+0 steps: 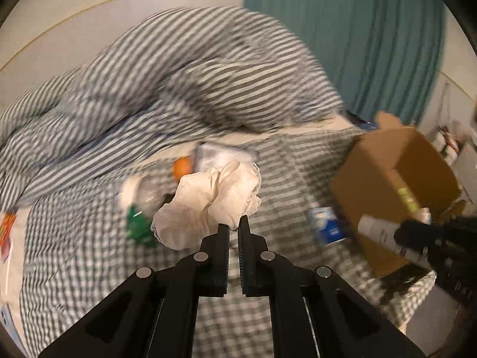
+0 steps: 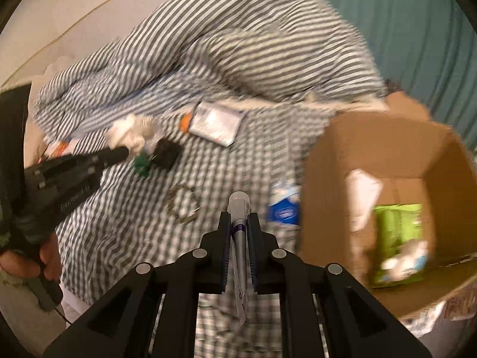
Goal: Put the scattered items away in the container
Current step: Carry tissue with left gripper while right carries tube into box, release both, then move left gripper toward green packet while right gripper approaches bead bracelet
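My left gripper (image 1: 234,223) is shut on a cream lace-trimmed cloth (image 1: 208,200) and holds it above the checked bedsheet; it also shows in the right wrist view (image 2: 126,150) with the cloth (image 2: 131,132). My right gripper (image 2: 239,219) is shut on a white tube with a purple band (image 2: 238,208), left of the open cardboard box (image 2: 328,155). In the left wrist view the tube (image 1: 384,232) and right gripper (image 1: 399,234) are at the box (image 1: 384,161) front. A green packet (image 2: 398,238) lies in the box.
On the bed lie a blue-white packet (image 2: 283,205), a silver pouch (image 2: 216,122), an orange item (image 2: 185,122), a green item (image 2: 142,162), a black object (image 2: 167,153) and a bracelet (image 2: 183,205). A striped duvet (image 2: 238,44) is heaped behind. A teal curtain (image 1: 342,35) hangs at right.
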A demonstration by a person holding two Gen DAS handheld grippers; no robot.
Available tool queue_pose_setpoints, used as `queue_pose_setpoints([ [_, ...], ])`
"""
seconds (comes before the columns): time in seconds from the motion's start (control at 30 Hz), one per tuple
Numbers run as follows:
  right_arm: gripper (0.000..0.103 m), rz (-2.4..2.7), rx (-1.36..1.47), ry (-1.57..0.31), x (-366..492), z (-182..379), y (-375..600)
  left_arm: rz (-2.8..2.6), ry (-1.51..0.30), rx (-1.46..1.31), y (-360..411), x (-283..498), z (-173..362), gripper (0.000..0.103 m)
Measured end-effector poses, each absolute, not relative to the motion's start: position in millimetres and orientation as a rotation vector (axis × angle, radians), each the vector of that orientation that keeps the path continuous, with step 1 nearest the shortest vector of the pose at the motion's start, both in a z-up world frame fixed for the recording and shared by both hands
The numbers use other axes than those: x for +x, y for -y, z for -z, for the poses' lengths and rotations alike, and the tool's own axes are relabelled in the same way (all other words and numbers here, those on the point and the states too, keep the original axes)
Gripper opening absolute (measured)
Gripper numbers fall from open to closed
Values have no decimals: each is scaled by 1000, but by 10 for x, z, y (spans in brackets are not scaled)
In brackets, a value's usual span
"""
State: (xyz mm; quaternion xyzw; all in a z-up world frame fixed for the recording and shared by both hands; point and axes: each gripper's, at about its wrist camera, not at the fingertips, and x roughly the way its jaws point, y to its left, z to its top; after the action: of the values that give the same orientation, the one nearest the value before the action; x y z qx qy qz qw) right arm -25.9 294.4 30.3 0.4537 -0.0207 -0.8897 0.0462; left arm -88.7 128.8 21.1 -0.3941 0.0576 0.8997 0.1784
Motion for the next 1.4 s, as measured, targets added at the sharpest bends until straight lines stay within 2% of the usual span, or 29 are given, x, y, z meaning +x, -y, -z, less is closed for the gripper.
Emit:
queue_pose_setpoints([
  [0.27, 11, 2898, 1337, 123, -23, -630, -3722, -2369, -247, -990, -2441, -752, -450, 5],
  [0.43, 11, 2949, 1411, 202, 103, -511, -4165, -2256, -276, -959, -3071, -635, -436, 5],
  [0.6, 11, 2944, 1503, 291, 136, -294, -4489, -2183, -377, -984, -3607, -539, -215, 5],
  [0.67, 12, 2939, 1527, 343, 135, -191, -4599, -2176, -405, -995, -3710, -508, -139, 11],
  [0.7, 17, 2933, 1546, 362, 135, -143, -4654, -2172, -419, -1015, -3744, -515, -103, 30],
  [0.73, 46, 2920, 1579, 386, 120, -95, -4703, -2183, -436, -1049, -3757, -527, -67, 68],
  [0.77, 71, 2929, 1595, 421, 125, -57, -4757, -2221, -446, -1070, -3752, -551, -51, 78],
  [0.8, 79, 2975, 1592, 463, 164, -45, -4834, -2259, -434, -1073, -3724, -577, -50, 89],
  [0.83, 83, 2990, 1578, 495, 193, -41, -4893, -2262, -399, -1069, -3678, -601, -61, 89],
  [0.9, 83, 2963, 1540, 630, 245, -29, -5014, -2248, -349, -1079, -3597, -633, -79, 89],
  [0.97, 83, 2950, 1524, 673, 282, -28, -5067, -2276, -347, -1075, -3525, -644, -98, 89],
  [1.23, 83, 2970, 1505, 577, 307, -134, -4806, -2400, -309, -1107, -2904, -744, -158, 90],
  [1.4, 83, 2960, 1404, 472, 356, -337, -4474, -2552, -276, -1167, -1928, -779, -98, 91],
])
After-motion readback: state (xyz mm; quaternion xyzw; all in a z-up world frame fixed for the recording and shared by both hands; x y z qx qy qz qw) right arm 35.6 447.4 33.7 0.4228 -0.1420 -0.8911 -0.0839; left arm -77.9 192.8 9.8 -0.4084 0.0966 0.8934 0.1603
